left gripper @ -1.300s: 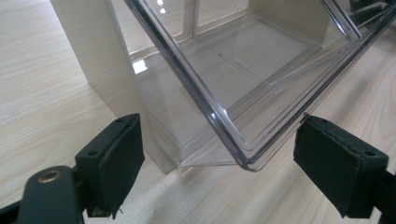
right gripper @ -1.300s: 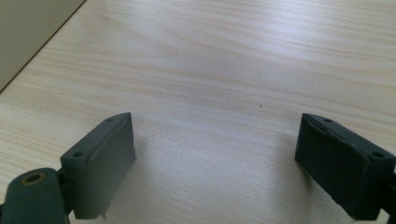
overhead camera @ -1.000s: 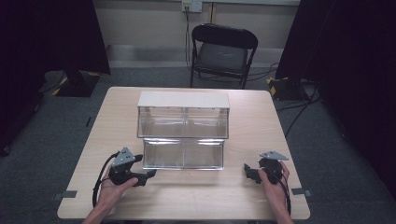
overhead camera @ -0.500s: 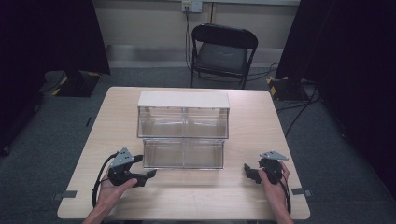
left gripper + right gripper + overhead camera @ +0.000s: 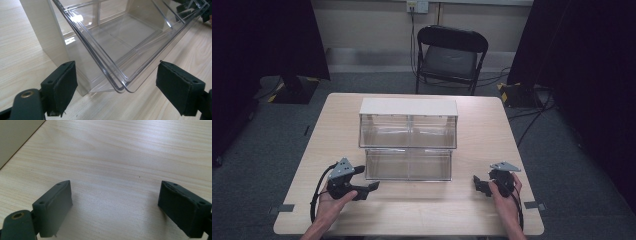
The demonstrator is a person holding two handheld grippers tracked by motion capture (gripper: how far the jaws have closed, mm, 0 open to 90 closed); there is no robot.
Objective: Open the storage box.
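A small cabinet with a white top (image 5: 408, 107) and clear plastic drawers stands mid-table. Its lower clear drawer (image 5: 408, 165) juts toward me. My left gripper (image 5: 367, 178) lies on the table at the drawer's front left corner, open. In the left gripper view the drawer's rounded corner (image 5: 120, 85) sits between and just beyond the left gripper (image 5: 117, 87) pads without touching them, and the drawer looks empty. My right gripper (image 5: 479, 185) rests open on the table, to the right of the drawer and apart from it. The right gripper (image 5: 115, 205) has bare wood between its pads.
The wooden table (image 5: 482, 125) has open space on both sides of the cabinet. The cabinet's beige side wall (image 5: 42, 30) is close on the left of my left gripper. A black folding chair (image 5: 449, 55) stands behind the table, with cables on the floor.
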